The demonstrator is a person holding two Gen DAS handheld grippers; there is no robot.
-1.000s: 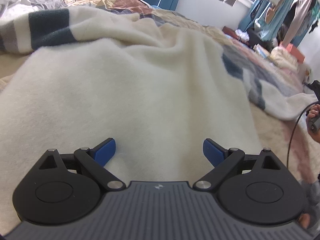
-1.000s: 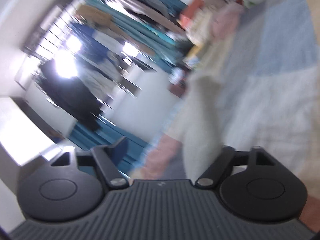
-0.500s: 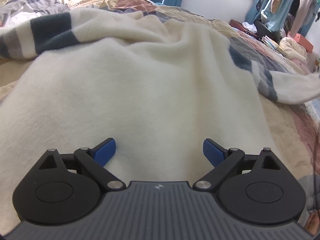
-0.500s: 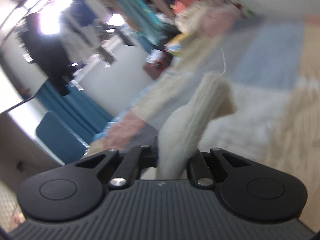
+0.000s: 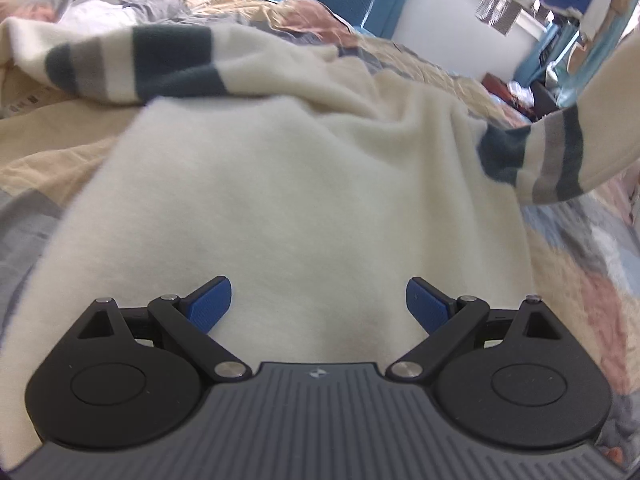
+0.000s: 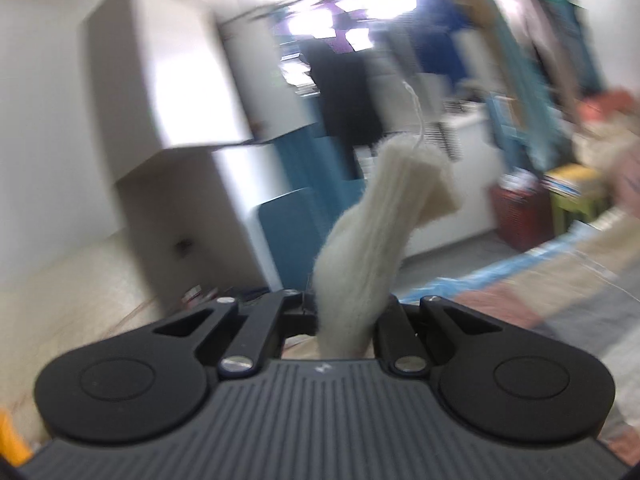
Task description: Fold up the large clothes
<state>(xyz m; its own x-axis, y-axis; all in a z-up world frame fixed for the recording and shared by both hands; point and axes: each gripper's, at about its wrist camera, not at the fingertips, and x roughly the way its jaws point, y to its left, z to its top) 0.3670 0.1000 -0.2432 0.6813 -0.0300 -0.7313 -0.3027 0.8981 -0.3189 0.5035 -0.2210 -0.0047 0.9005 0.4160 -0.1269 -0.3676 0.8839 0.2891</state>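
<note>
Cream sweater (image 5: 304,200) spread on the bed (image 5: 592,264), left claw (image 5: 319,306) wide above it, right claw (image 6: 347,316) pinching its cuff (image 6: 404,184).

The left gripper (image 5: 319,304) tilts downward, its jaws spread wide with nothing pinched between the blue pads (image 5: 210,305). The right gripper (image 6: 347,312) points nearly level, its jaws drawn together and clamped on a sleeve (image 6: 384,216) end that sticks out beyond them.

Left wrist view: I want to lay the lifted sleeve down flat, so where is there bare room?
Free: the flat cream sweater body between the striped left sleeve and the raised right sleeve. Crowded: the bunched folds at the top.
</note>
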